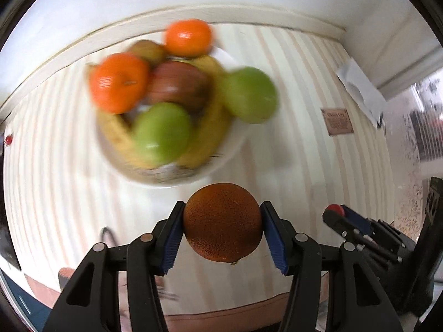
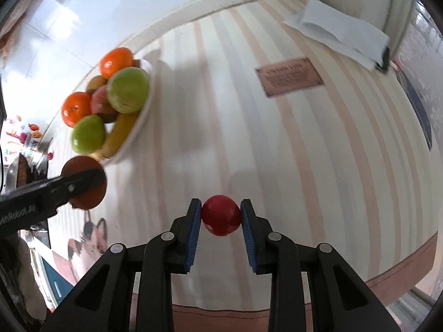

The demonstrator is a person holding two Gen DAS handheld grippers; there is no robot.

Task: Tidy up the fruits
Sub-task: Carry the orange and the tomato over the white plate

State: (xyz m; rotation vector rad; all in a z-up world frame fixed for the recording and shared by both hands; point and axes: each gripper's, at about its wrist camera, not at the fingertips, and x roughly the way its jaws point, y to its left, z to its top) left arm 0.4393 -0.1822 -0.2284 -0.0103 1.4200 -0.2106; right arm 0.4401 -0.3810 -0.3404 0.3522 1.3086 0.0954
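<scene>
Where the striped tablecloth (image 2: pixel 277 144) spreads over the whole surface, a white bowl (image 2: pixel 141 121) stands at its far left near the wall. Contents of bowl: two green apples (image 2: pixel 128 90), one toward the right rim and one (image 2: pixel 88 137) at the near side; two bright orange mandarins (image 2: pixel 116 62), one at the back and one (image 2: pixel 75 108) at the left; one red apple (image 2: pixel 101 103) in the middle; bananas (image 2: pixel 119 135) curving along the near and right sides; one brownish fruit, kind unclear, at the back. The left wrist view shows the bowl blurred.

Left gripper (image 1: pixel 222 228): blue pads pressed against both sides of a dark orange (image 1: pixel 223 222), held above the cloth just in front of the bowl's near rim.

Right gripper (image 2: pixel 221 215): pads clamped on a small red fruit (image 2: pixel 221 215), probably a plum, held over bare cloth well to the right of the bowl.

Other items: folded white paper (image 2: pixel 340 33) at the far right corner; brown label (image 2: pixel 289 77) on the cloth nearby.
</scene>
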